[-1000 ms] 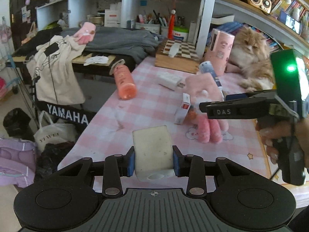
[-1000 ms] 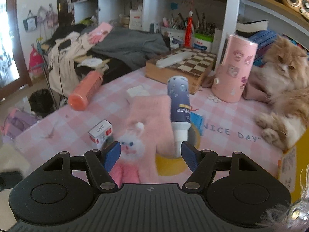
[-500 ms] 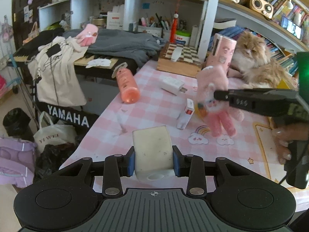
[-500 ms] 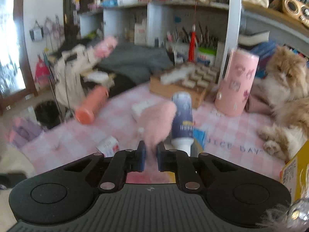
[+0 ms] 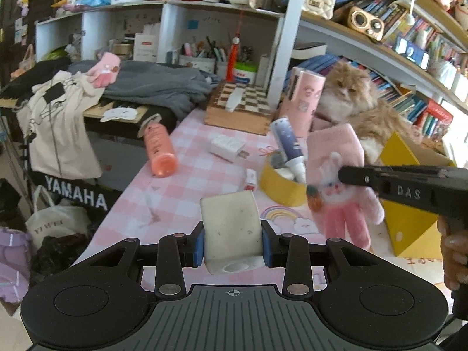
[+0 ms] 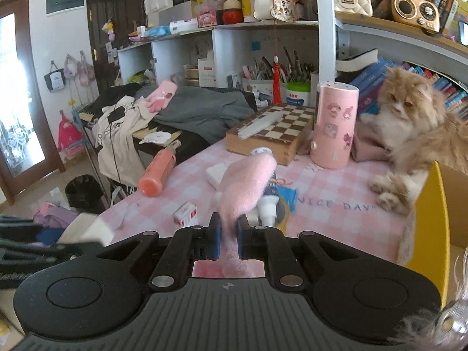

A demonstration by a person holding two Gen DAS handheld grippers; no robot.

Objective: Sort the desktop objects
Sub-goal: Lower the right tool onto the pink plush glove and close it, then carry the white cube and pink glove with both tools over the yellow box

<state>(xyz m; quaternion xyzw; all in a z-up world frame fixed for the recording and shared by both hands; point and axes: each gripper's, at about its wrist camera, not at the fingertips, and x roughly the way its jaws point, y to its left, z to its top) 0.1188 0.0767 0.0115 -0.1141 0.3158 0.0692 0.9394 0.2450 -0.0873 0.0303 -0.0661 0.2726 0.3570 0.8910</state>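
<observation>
The left gripper (image 5: 232,238) has not changed since a second ago: its jaws stay partly closed on the white block (image 5: 231,231), which stands upright between the blue pads, low over the near edge of the pink checked surface (image 5: 187,181). Ahead of these jaws and to their left, the orange bottle (image 5: 159,149) lies on its side; straight ahead sit the white charger (image 5: 226,146) and the small red-and-white box (image 5: 251,179). To their right the change is plain: a second ago the right gripper (image 6: 227,241) stood open with the pink glove (image 6: 244,187) lying flat on the surface before it, and now its jaws are pinched shut on the glove's middle and have lifted it clear. In the left wrist view the glove (image 5: 336,175) hangs from the black jaws with its fingers drooping, the gripper reaching in level from the right with the person's hand (image 5: 453,251) on its grip. Just beyond the glove, the blue tube (image 5: 288,146) leans nozzle-down in the yellow tape roll (image 5: 280,187). Farther right a fluffy cat (image 6: 409,125) rests beside a yellow box (image 6: 433,222).
</observation>
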